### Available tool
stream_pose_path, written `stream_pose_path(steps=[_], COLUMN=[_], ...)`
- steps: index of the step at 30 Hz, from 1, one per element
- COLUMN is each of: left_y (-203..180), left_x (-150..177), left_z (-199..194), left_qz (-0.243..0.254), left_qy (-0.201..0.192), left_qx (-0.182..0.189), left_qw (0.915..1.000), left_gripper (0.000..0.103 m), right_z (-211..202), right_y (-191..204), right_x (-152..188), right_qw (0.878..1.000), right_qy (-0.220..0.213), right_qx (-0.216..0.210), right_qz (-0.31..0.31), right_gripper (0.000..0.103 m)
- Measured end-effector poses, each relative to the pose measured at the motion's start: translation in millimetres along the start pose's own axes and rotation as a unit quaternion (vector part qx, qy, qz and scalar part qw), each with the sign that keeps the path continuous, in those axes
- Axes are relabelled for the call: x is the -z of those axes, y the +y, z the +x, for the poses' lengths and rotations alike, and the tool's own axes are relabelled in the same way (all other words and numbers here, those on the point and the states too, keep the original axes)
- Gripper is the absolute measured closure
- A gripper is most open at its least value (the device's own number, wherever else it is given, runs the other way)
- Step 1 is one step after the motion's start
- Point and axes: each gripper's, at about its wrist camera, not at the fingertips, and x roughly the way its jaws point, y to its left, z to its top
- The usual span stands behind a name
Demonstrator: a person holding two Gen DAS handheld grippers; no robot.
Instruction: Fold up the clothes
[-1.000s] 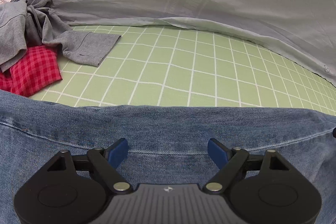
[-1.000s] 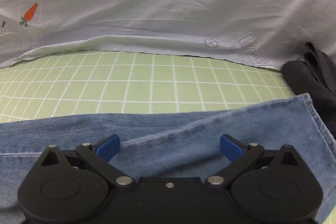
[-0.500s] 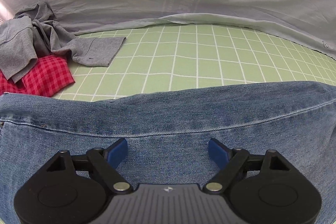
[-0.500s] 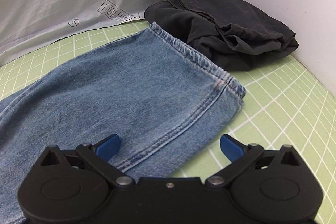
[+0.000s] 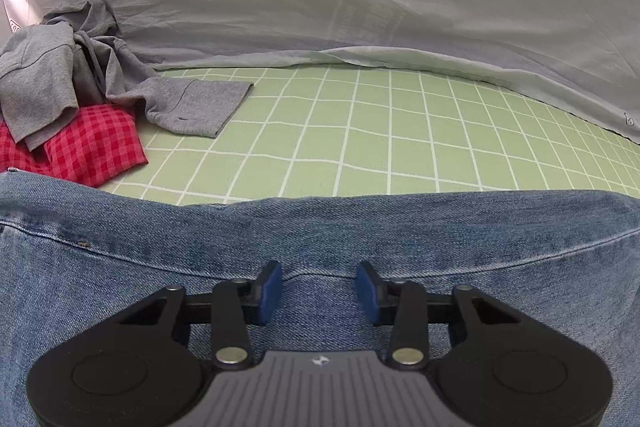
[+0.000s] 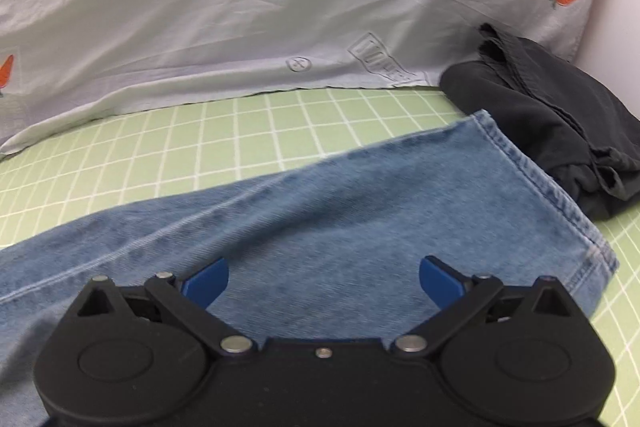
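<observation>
Jeans laid flat under both grippers

Denim fills the lower half of both wrist views. In the left wrist view we see the jeans spread across the green grid sheet, with a stitched seam running from 9 o'clock toward 3 o'clock just ahead of the fingers. The left gripper sits over the denim with its blue pads partly drawn in, a clear gap between them and no cloth pinched. At 10 o'clock we note a crumpled gray garment lying partly on a red checked cloth, both well apart from the gripper. A pale carrot-print sheet rises behind, from 9 through 3 o'clock.

In the right wrist view the right gripper stands with its fingers spread wide over one jeans leg, gripping nothing. The hem of that leg lies at 2 o'clock, its far end just beside a folded dark garment; we cannot tell whether they touch. Green sheet shows at 4 o'clock, beyond the hem.
</observation>
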Motion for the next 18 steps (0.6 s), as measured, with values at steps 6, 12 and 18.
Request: stream_pose_path(steps=[6, 12, 18], left_y=[4.0, 7.0, 4.3], left_x=[-2.4, -4.5, -24.8], left_z=[0.8, -1.8, -17.2], left_qz=[0.005, -0.013, -0.013], left_qy=[-0.003, -0.018, -0.063], left_qx=[0.005, 0.010, 0.002], left_qw=[1.0000, 0.9997, 0.9979], left_gripper=[0.092, 0.097, 0.098], right_z=[12.3, 28.8, 15.4], right_y=[63.6, 75.7, 55.7], right_x=[-4.3, -4.0, -23.6], right_qw=[0.994, 0.993, 0.994], right_qy=[-0.009, 0.005, -0.042], right_qx=[-0.061, -0.056, -0.059], right_qz=[-0.096, -0.108, -0.080], right_gripper=[0.028, 0.075, 0.103])
